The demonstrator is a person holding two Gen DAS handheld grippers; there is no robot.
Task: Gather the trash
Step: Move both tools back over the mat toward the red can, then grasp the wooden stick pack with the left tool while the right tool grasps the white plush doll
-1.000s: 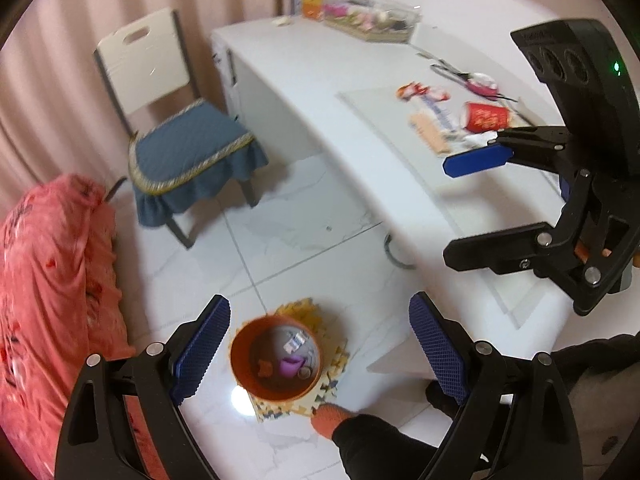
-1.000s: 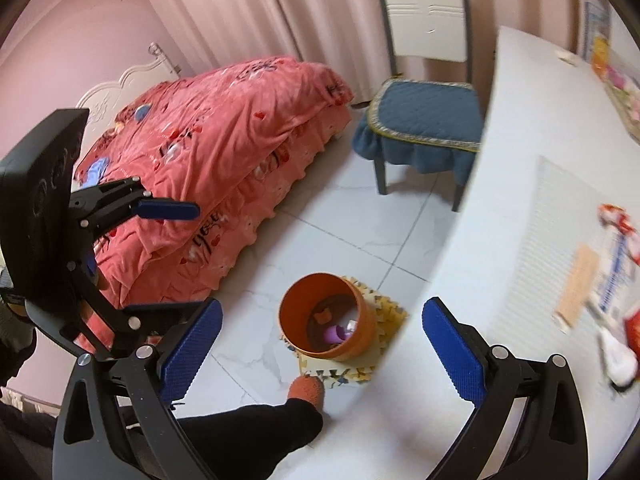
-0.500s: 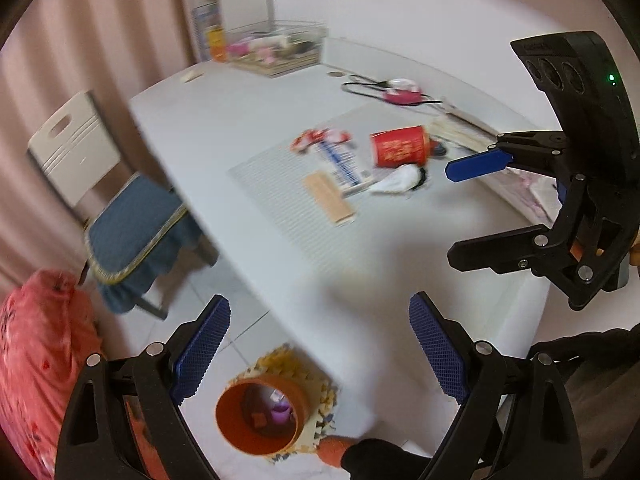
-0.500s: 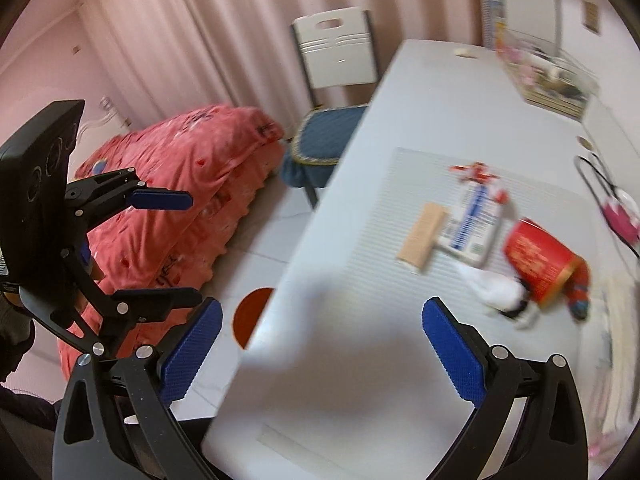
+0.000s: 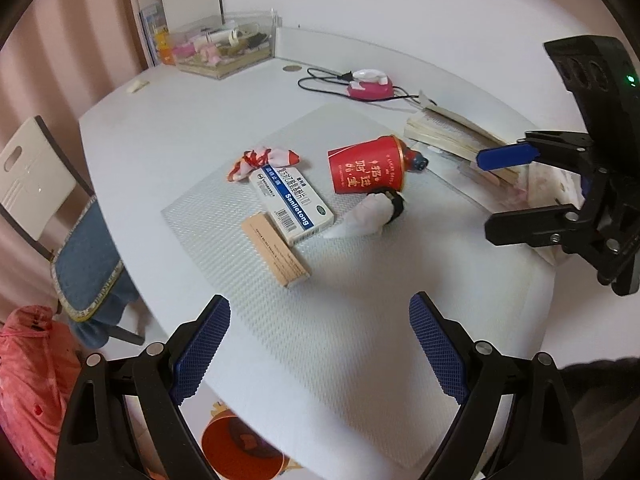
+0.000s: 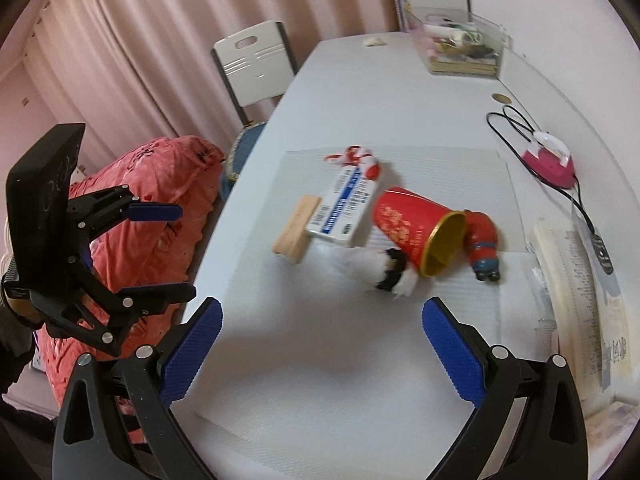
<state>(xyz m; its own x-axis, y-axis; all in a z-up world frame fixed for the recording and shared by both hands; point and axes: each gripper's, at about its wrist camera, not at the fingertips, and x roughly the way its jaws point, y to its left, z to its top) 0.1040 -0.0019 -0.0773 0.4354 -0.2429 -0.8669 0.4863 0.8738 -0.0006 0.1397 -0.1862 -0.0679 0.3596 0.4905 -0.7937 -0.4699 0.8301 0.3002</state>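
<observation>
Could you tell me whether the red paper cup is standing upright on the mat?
No, the red paper cup lies on its side, its open gold-lined mouth facing sideways.

- I am in a bedroom of a home, at a desk used for study.
- A bed under a pink-red floral quilt stands just beside the white desk.
- Pink curtains hang floor-length behind a white chair with a blue cushion.
- The desk carries household clutter: a clear organiser box, open books, a pink corded device.
- An orange waste bin sits on the tiled floor.
</observation>
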